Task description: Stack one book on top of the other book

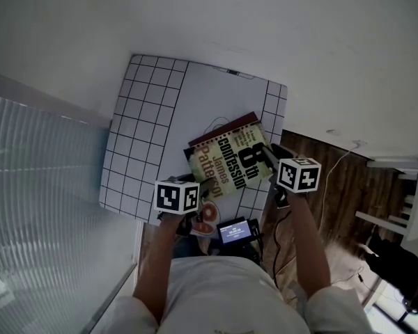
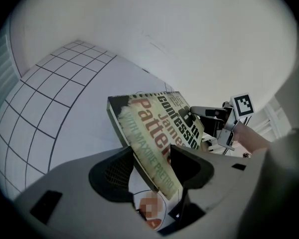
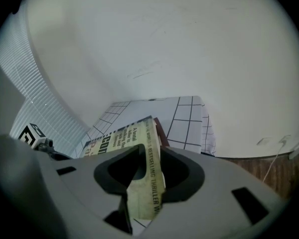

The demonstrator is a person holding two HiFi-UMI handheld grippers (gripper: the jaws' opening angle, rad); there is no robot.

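Over the mat (image 1: 139, 138), left gripper (image 2: 152, 167) and right gripper (image 3: 148, 171) fingers clamp the yellow book (image 1: 230, 160) (opposite edges).

The far and left parts of the gridded worktop (image 1: 143, 117) lie bare. The paperback (image 1: 230, 160) over the red book (image 1: 223, 129) fills its near right part. A wall (image 1: 279, 33) stands behind, slatted blinds (image 1: 42, 179) at the left.

Left gripper (image 2: 150, 169) clamped, right gripper (image 3: 142, 176) clamped
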